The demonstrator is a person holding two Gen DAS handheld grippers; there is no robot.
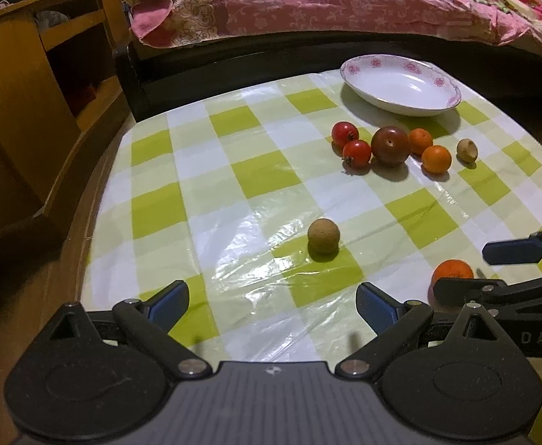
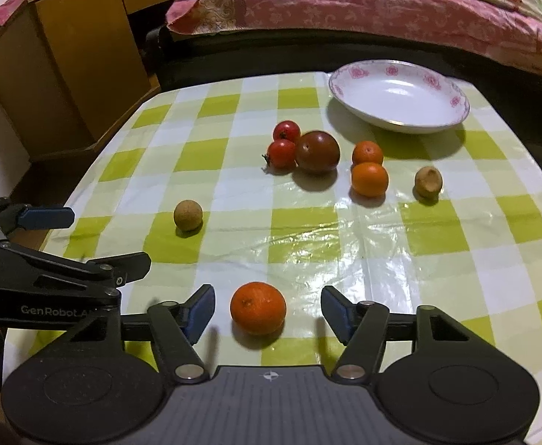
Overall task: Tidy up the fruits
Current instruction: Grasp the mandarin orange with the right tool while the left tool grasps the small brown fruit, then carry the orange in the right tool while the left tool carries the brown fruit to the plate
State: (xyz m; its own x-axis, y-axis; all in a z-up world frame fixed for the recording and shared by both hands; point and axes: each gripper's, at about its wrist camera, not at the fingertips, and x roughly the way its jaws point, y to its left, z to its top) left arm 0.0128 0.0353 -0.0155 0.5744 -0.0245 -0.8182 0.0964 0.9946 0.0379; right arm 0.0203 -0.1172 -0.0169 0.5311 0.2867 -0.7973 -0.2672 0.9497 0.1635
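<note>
Nearest orange [image 2: 258,307] sits on checked tablecloth [image 2: 308,230], between right gripper [image 2: 267,313] fingers, jaws wide, not touching. Beyond orange: tan round fruit [image 2: 187,215], two tomatoes [image 2: 282,146] touching dark plum [image 2: 317,152], two small oranges [image 2: 368,168], empty floral plate [image 2: 398,120] farthest. Left gripper [image 1: 272,302] wide, holding nothing.

A table covered in a green-and-white checked cloth [image 2: 308,230] carries a floral-rimmed plate [image 2: 452,102] at two o'clock, clustered tomatoes [image 2: 282,144], a plum [image 2: 317,151], oranges [image 2: 369,168] centrally, and a lone orange [image 2: 258,307] at six.
</note>
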